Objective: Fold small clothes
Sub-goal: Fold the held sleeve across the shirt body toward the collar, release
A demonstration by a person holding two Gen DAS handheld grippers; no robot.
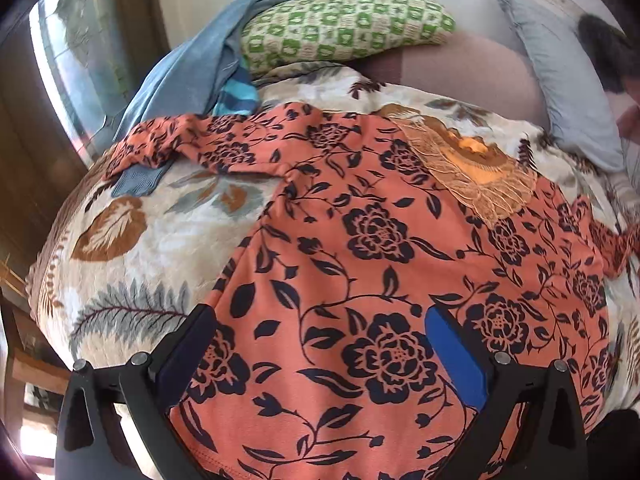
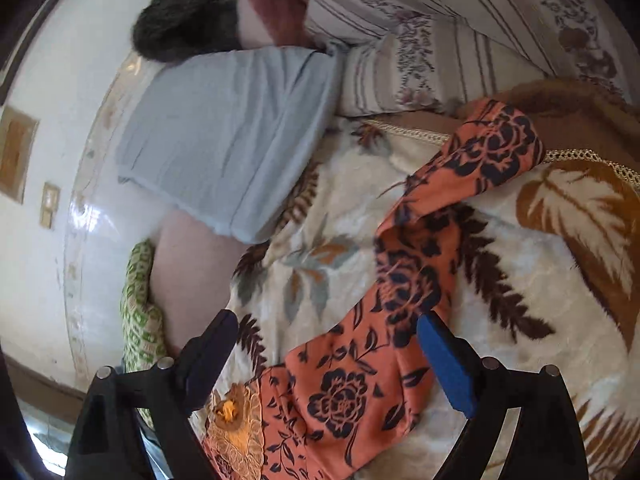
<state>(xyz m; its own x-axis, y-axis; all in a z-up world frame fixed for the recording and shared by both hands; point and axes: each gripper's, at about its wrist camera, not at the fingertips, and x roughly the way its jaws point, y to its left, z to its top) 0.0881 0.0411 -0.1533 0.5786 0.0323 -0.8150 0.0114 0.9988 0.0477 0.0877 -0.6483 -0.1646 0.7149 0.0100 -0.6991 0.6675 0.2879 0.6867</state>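
Note:
An orange top with a black flower print (image 1: 360, 248) lies spread flat on a leaf-patterned blanket (image 1: 132, 240), its lace collar (image 1: 468, 172) toward the far right. My left gripper (image 1: 320, 320) is open and hovers over the top's lower hem, empty. In the right wrist view my right gripper (image 2: 326, 322) is open and empty above the top's outstretched sleeve (image 2: 424, 248); the lace collar (image 2: 236, 428) shows at the lower left. The sleeve's cuff (image 2: 500, 136) lies on a brown blanket edge.
A green checked pillow (image 1: 344, 26) and blue clothes (image 1: 188, 76) lie at the bed's far side. A pale blue pillow (image 2: 228, 148) lies beside a person's dark-haired head (image 2: 176, 20). A striped blanket (image 2: 440, 20) covers the person. A window (image 1: 60, 80) stands left.

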